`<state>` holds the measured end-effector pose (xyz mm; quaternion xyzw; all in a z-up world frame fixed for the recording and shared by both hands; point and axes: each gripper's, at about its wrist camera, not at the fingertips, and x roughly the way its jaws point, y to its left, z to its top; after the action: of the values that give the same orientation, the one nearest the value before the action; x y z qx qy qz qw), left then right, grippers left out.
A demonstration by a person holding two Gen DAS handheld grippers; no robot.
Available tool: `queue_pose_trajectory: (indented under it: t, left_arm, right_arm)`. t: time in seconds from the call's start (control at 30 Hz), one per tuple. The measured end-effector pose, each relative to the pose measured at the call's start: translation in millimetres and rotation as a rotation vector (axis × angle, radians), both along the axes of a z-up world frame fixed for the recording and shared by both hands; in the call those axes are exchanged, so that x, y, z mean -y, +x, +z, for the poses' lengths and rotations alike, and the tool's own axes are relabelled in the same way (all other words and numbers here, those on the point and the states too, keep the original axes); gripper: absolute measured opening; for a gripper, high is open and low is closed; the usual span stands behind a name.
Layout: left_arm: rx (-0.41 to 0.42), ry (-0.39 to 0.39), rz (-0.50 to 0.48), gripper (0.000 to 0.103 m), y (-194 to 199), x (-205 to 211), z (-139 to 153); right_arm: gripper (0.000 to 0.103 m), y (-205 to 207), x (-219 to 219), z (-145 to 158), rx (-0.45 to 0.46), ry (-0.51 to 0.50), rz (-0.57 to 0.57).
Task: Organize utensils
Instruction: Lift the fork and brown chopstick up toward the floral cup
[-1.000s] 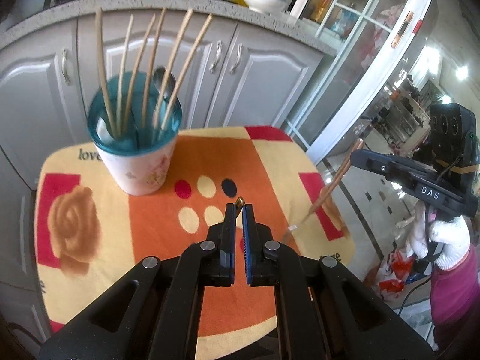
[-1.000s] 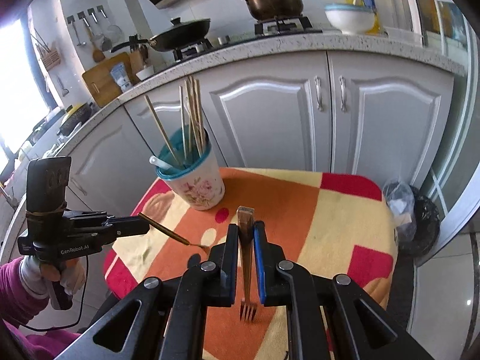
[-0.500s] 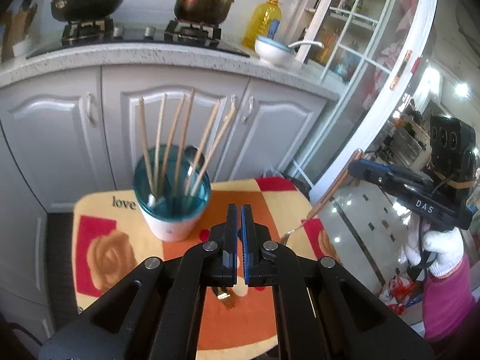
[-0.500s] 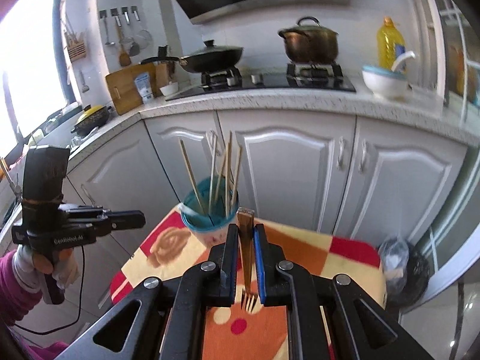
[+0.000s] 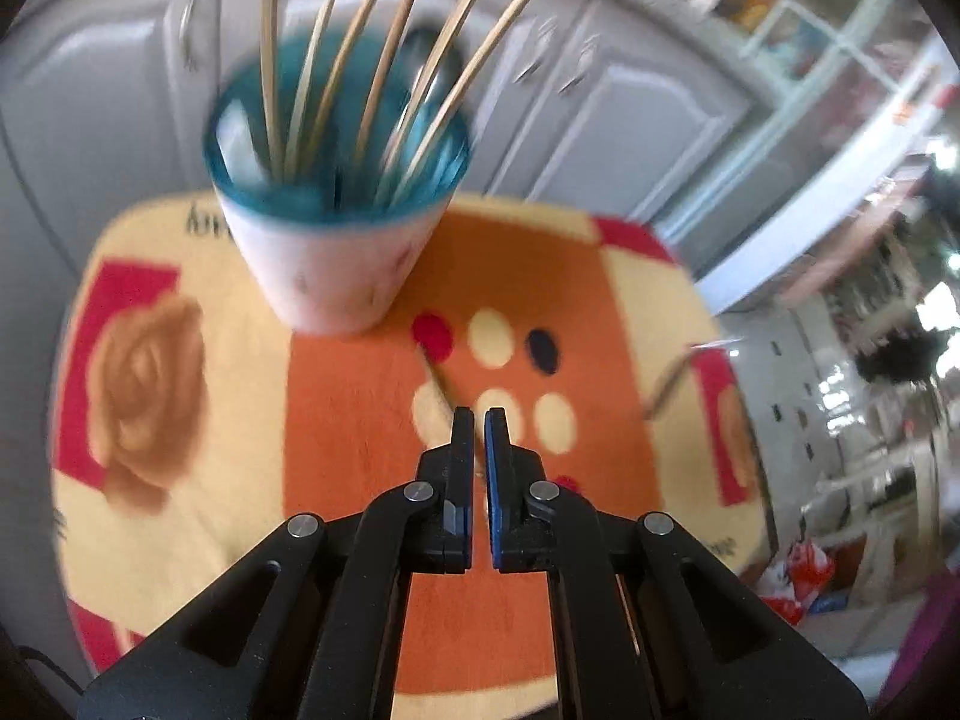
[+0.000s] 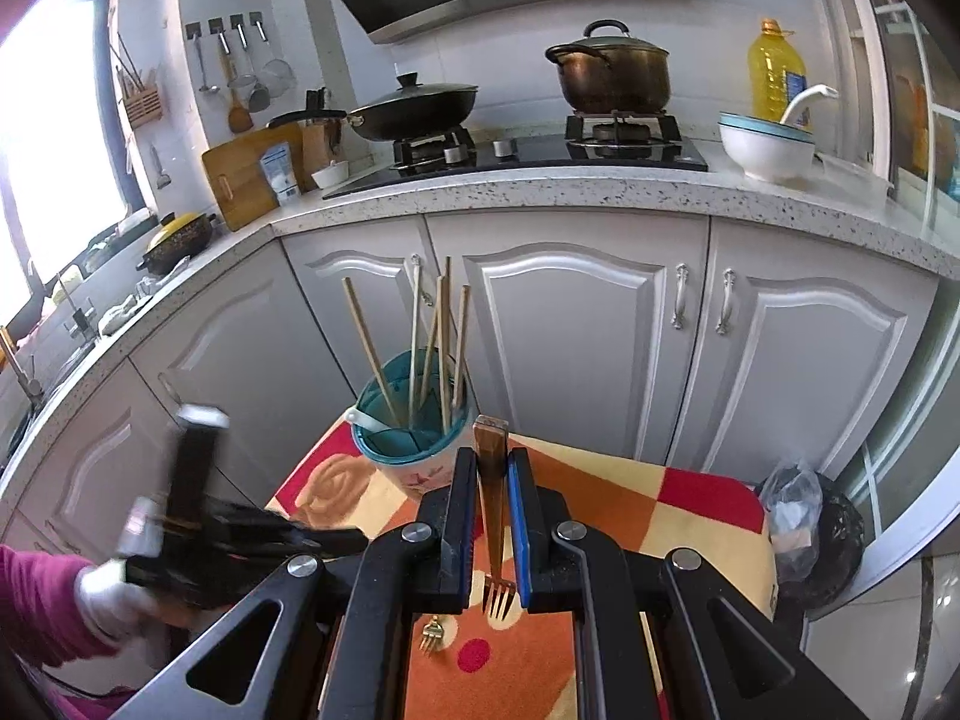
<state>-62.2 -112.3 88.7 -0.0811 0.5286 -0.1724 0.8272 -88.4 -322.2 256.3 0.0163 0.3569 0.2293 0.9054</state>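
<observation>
A white flowered cup with a teal inside (image 5: 336,228) (image 6: 414,450) stands on the small table and holds several chopsticks (image 5: 384,60) (image 6: 441,348) and a spoon. My right gripper (image 6: 493,468) is shut on a gold fork (image 6: 493,516), tines hanging down, above the table's near side. A second gold fork (image 6: 431,636) (image 5: 441,387) lies on the cloth. My left gripper (image 5: 479,420) is nearly shut just above that fork's handle; I cannot tell whether it grips it. The left wrist view is blurred.
The table has an orange, yellow and red cloth (image 6: 690,516) (image 5: 348,420). Grey cabinets (image 6: 576,330) stand behind it under a counter with a stove, pots and a bowl (image 6: 768,147). A bin with a bag (image 6: 810,534) is to the right.
My left gripper has swung back down close to the cloth and cup, after a rise half a second ago. My right gripper has lifted its fork higher and farther from the cup.
</observation>
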Motion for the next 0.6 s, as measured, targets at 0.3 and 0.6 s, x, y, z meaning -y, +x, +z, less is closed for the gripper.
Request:
queue_pose_trajectory:
  t: [0.3,0.6]
  left_arm:
    - [-0.026,0.059,0.126,0.030,30.4,33.3,-44.1]
    - [-0.092,0.039,0.126,0.006,46.6,31.5,-66.3]
  right_arm:
    - [0.009,3.2,22.7,-3.3,-0.011,0.034,-0.008]
    - [0.010,6.6,41.4,-8.0,-0.018,0.073,-0.025]
